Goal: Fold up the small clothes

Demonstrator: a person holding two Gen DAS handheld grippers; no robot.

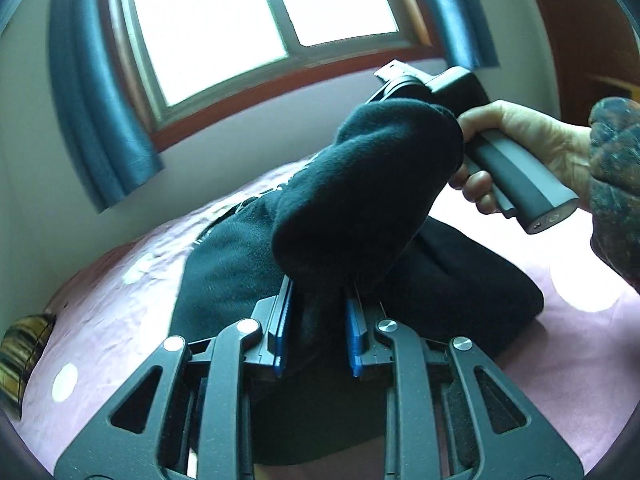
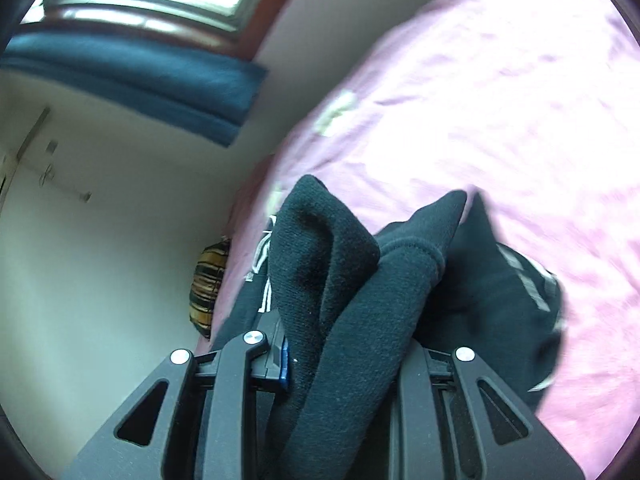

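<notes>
A black fleece garment with white print lies partly on a pink bedsheet, and a thick fold of it is lifted. My left gripper is shut on that fold, with cloth bunched between its blue pads. In the left wrist view a hand holds the right gripper's grey handle at the upper right, its fingers hidden behind the raised cloth. In the right wrist view my right gripper is shut on the garment. A hemmed edge drapes over its right finger and hides it.
The pink sheet spreads wide to the right. A striped yellow-brown cushion lies at the bed's left edge by a pale wall. A window with blue curtains stands behind the bed. A patterned sleeve is at the right.
</notes>
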